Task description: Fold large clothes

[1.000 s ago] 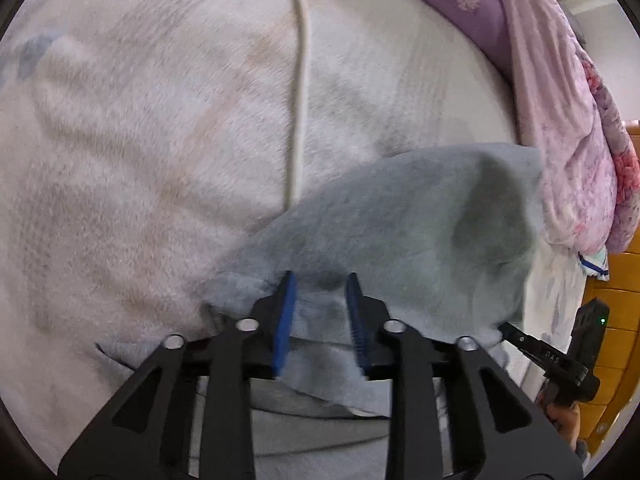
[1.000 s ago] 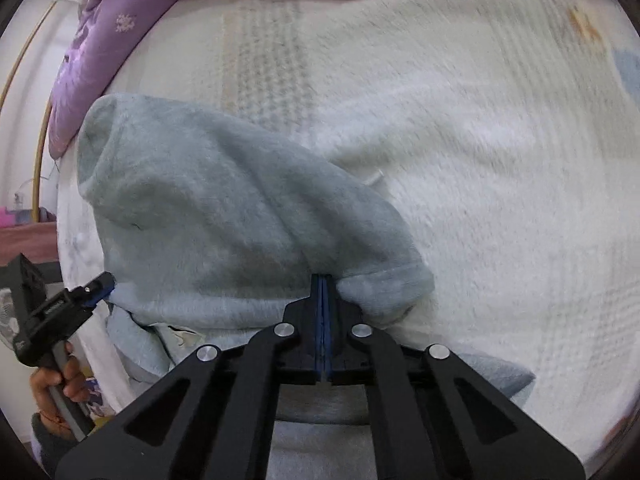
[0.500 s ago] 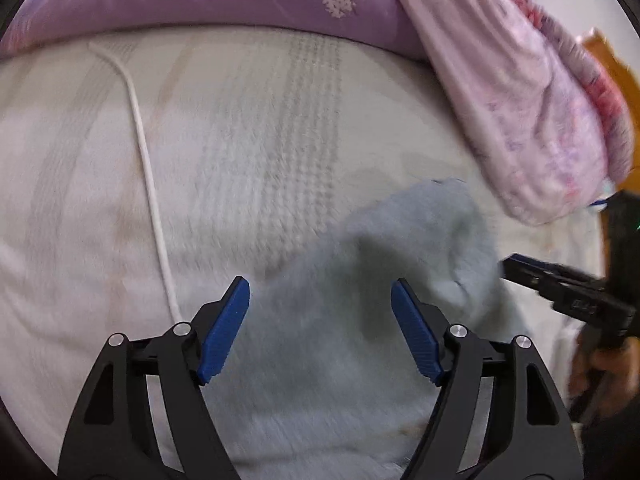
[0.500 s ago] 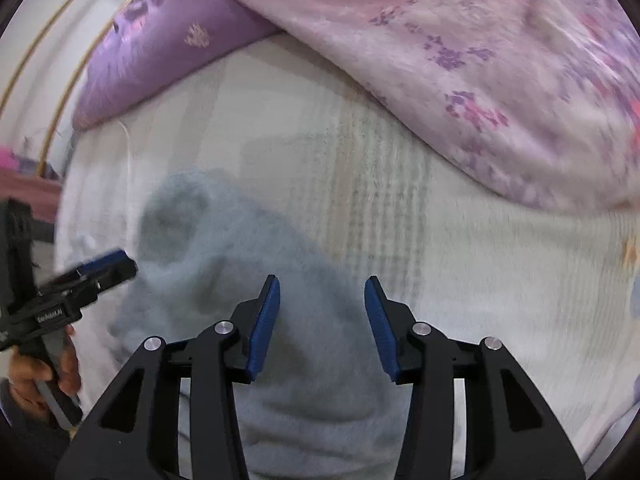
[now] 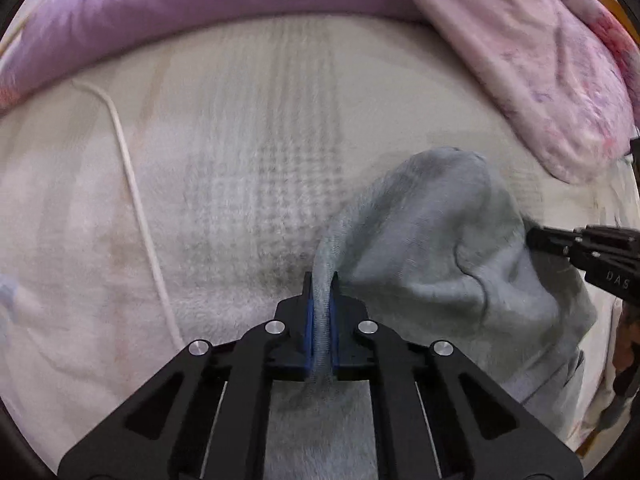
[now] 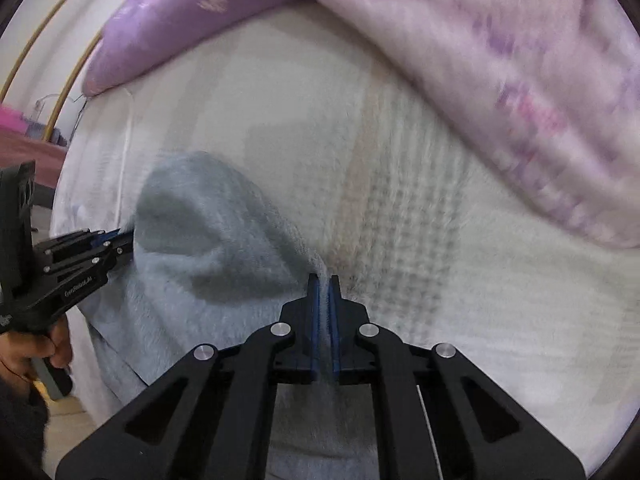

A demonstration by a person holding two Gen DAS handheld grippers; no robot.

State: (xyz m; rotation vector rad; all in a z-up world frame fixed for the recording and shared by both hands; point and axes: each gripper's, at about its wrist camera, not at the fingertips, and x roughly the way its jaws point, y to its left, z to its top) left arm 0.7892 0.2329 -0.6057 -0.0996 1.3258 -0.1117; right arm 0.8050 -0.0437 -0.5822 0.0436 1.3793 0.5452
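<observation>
Left gripper (image 5: 321, 292): clenched on a ridge of the grey garment, blue pads pressed against the fold from both sides, cloth rising between them and running away to the far right

Right gripper (image 6: 322, 294): blue pads drawn almost together with a thin strip of grey cloth caught between them, gripping the garment's near right edge

Grey garment (image 5: 436, 256): fleecy, light grey-blue, bunched in a rounded hump on the bed, near and to the right in the left wrist view, near and to the left (image 6: 208, 248) in the right wrist view; lower part spilling toward the near edge under both tools

Other tool seen from each side: right gripper's black body entering from the right edge (image 5: 588, 246) with its tip against the hump; left gripper's black body at the left edge (image 6: 76, 264), tip touching the cloth, a hand (image 6: 36, 354) wrapped round its handle

Bed cover (image 5: 248, 152): cream, fuzzy, with a faint woven check band running far to near

White cord (image 5: 132, 184): lying on the cover, left of the garment and apart from it, curving at its far end

Purple pillow (image 5: 180, 4): along the far edge of the bed

Pink floral quilt (image 5: 532, 52): heaped at the far right, near the hump but apart from it
</observation>
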